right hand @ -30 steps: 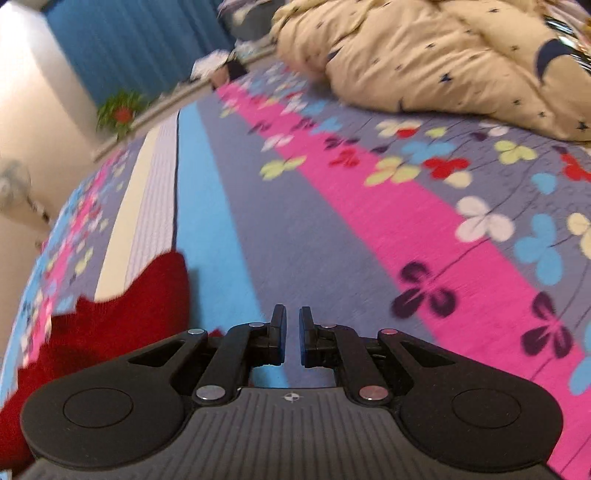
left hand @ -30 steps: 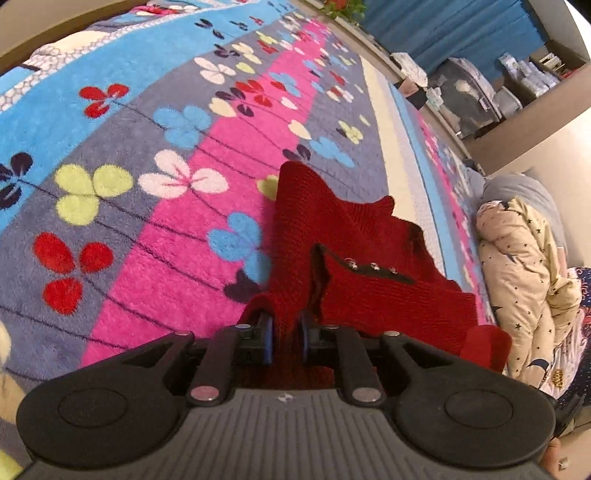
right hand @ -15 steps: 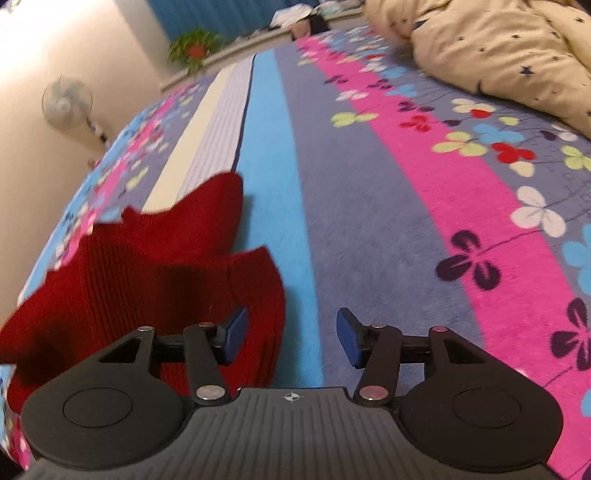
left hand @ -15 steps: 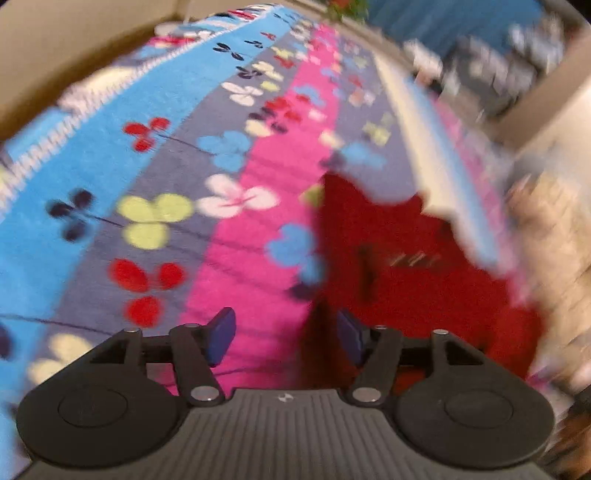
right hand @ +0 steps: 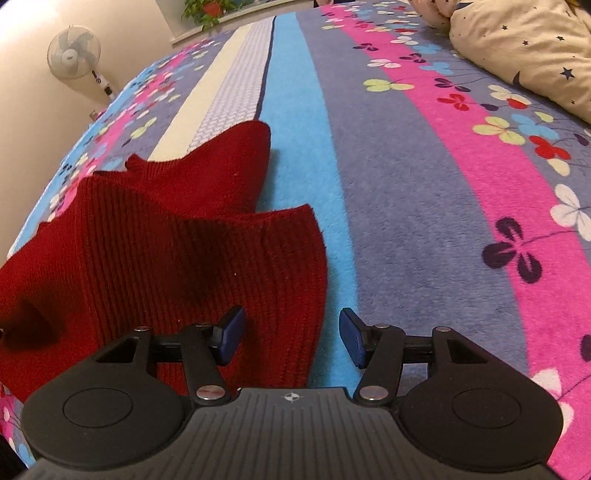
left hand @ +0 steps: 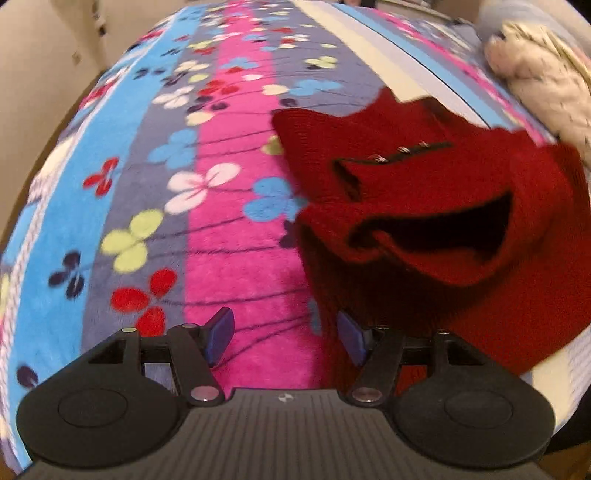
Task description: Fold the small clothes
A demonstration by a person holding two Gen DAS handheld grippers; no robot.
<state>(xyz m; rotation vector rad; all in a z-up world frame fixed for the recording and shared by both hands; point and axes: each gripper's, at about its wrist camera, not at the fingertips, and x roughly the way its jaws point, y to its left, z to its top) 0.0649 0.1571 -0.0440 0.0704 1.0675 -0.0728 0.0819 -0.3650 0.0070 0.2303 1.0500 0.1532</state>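
Observation:
A small red knitted garment (left hand: 436,206) lies partly folded on a striped flowered blanket (left hand: 229,229), with a dark button strip and an open hem facing the left wrist view. My left gripper (left hand: 286,338) is open and empty, just off the garment's near left edge. The same garment shows in the right wrist view (right hand: 155,243), ribbed and lying flat at the left. My right gripper (right hand: 291,338) is open and empty, above the garment's near right edge.
A cream star-print duvet (right hand: 524,48) is bunched at the far right of the bed and also shows in the left wrist view (left hand: 539,77). A standing fan (right hand: 74,51) and a potted plant (right hand: 207,9) stand beyond the bed's far edge.
Both grippers were shut, the left on the garment's edge. Both have opened and let the garment go; it now lies on the blanket. Both cameras have drawn back.

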